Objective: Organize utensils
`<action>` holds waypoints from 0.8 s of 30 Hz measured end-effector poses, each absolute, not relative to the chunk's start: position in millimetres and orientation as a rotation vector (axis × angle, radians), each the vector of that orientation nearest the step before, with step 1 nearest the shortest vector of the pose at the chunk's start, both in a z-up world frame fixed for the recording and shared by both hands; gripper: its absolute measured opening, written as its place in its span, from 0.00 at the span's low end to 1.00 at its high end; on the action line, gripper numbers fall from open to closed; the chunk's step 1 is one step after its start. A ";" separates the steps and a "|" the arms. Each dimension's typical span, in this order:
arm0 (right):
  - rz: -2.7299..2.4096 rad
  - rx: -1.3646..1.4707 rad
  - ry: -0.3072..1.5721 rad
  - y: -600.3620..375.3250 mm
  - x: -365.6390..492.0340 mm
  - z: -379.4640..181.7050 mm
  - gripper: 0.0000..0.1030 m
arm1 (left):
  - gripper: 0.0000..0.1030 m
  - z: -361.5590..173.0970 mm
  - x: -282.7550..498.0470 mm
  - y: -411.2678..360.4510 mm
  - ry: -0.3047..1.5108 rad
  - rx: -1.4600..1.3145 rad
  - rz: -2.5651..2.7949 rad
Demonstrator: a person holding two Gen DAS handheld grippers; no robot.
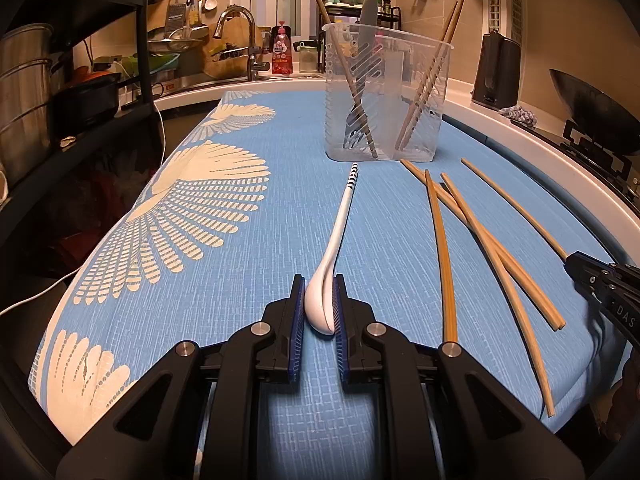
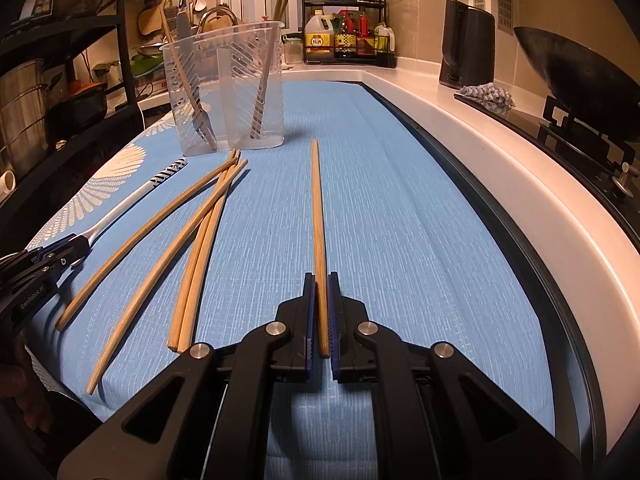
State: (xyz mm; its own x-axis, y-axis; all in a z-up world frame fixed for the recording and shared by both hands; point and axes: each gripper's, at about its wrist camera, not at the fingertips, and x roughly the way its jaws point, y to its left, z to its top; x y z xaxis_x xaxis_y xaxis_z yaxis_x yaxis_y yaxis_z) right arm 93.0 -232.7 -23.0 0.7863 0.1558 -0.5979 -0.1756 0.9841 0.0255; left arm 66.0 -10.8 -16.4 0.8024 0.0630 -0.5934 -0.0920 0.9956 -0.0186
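My left gripper (image 1: 319, 286) is shut on the bowl of a white spoon (image 1: 336, 240) with a striped handle tip, lying on the blue mat (image 1: 260, 272). My right gripper (image 2: 321, 282) is shut on a lone wooden chopstick (image 2: 318, 216) that points toward the holder. A clear plastic utensil holder (image 1: 386, 92) stands ahead, holding a grey fork and several chopsticks. Several loose chopsticks (image 1: 472, 224) lie between the two grippers. The spoon also shows in the right wrist view (image 2: 132, 196), with the left gripper (image 2: 70, 250) on it. The right gripper shows in the left wrist view (image 1: 576, 270).
A white counter edge (image 2: 500, 184) runs along the right, with a black kettle (image 2: 466, 46), a cloth (image 2: 488, 94) and a wok (image 2: 580, 68) on a stove. A black rack with pots (image 1: 48, 80) stands at the left. A sink tap (image 1: 244, 36) is behind.
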 end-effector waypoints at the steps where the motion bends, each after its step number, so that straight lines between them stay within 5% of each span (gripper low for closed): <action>1: 0.177 -0.037 0.638 -232.2 92.9 -23.3 0.06 | 0.13 -16.4 66.0 -11.0 0.634 -0.047 0.083; 24: 0.153 -0.120 0.516 -225.1 78.7 -31.1 0.05 | 0.13 -18.3 60.1 -15.7 0.620 -0.036 0.051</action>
